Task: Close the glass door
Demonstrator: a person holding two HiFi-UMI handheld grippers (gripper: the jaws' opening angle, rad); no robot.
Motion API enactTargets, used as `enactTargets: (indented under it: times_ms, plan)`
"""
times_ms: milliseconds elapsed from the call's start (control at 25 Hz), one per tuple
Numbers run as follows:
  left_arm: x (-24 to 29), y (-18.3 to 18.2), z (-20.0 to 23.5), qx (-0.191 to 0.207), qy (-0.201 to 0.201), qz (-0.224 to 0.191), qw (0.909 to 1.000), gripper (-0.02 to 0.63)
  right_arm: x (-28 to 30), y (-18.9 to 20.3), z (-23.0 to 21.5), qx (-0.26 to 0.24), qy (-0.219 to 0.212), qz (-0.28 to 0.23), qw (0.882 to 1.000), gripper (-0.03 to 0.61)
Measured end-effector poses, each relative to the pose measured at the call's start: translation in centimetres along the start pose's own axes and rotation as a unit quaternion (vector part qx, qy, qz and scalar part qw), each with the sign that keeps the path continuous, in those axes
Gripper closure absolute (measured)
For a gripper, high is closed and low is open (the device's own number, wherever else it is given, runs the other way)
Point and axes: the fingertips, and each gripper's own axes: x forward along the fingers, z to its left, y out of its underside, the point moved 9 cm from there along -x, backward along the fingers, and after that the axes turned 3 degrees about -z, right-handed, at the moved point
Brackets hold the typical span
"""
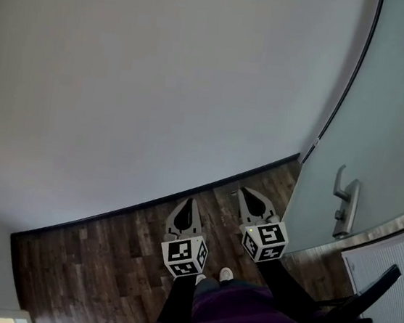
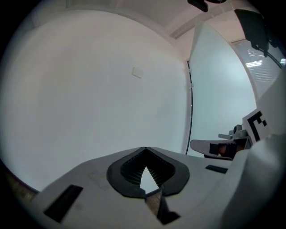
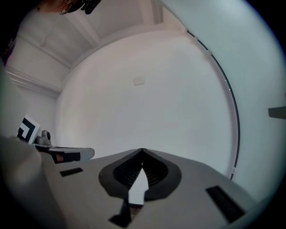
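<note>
Our left gripper [image 1: 188, 202] has its 2 jaws pressed together at the tips with nothing between them, and the right gripper [image 1: 246, 193] is just the same, closed and empty. Both hang side by side above the dark wood floor [image 1: 101, 269], pointing toward the plain white wall [image 1: 161, 79].

The glass door [image 1: 391, 107] stands just to the right of the right gripper. It is a pale frosted panel set at an angle to the wall, so we judge it open. A dark strip [image 1: 346, 87] runs up its near edge, and a metal lever handle [image 1: 346, 204] sits low on the panel close to that edge. Neither gripper touches the door or the handle.

We expect the panel to be heavy and completely stiff. It should be slow to start swinging and reluctant to stop, so a steady push will suit it better than a shove. The glass face looks smooth and will give the pads little friction, and a knock from hard jaw tips could chip it.

The handle is the best place to take hold. It is sturdy, narrow enough to pinch, and near the free edge, where leverage is greatest. Pressing closed jaws flat on the panel beside the handle is our 2nd option. We cannot see the hinges.
</note>
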Motion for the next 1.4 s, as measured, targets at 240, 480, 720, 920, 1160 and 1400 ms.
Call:
enactTargets:
  times_ms: [240, 480, 720, 920, 1160, 1400]
  plan:
    - [4.6, -0.5, -3.7, 0.018, 0.08, 0.004, 0.9967, 0.613, -1.5, 0.5, -3.8, 0.019, 0.057, -0.002, 0.998, 0.588]
    - [10.2, -0.8, -6.0, 0.031, 0.161, 0.015, 0.9864, 0.612, -1.6, -0.2, -7.1, 0.019, 0.137, -0.014, 0.99, 0.588]
    - [16.2, -2.1, -8.5, 0.039, 0.262, 0.023, 0.9641, 0.612, -1.2, -1.3, -9.3, 0.02, 0.227, -0.019, 0.974, 0.588]
    - [19.6, -2.5, -11.0, 0.043, 0.331, 0.032, 0.942, 0.612, -1.6, -2.1, -10.8, 0.022, 0.296, -0.026, 0.955, 0.588]
    - [22.0, -1.8, -14.6, 0.047, 0.419, 0.046, 0.9056, 0.612, -3.7, -1.8, -12.0, 0.029, 0.388, -0.033, 0.921, 0.588]
    - [22.6, -1.3, -18.8, 0.046, 0.516, 0.053, 0.8538, 0.612, -6.2, -1.3, -11.4, 0.033, 0.467, -0.036, 0.883, 0.588]
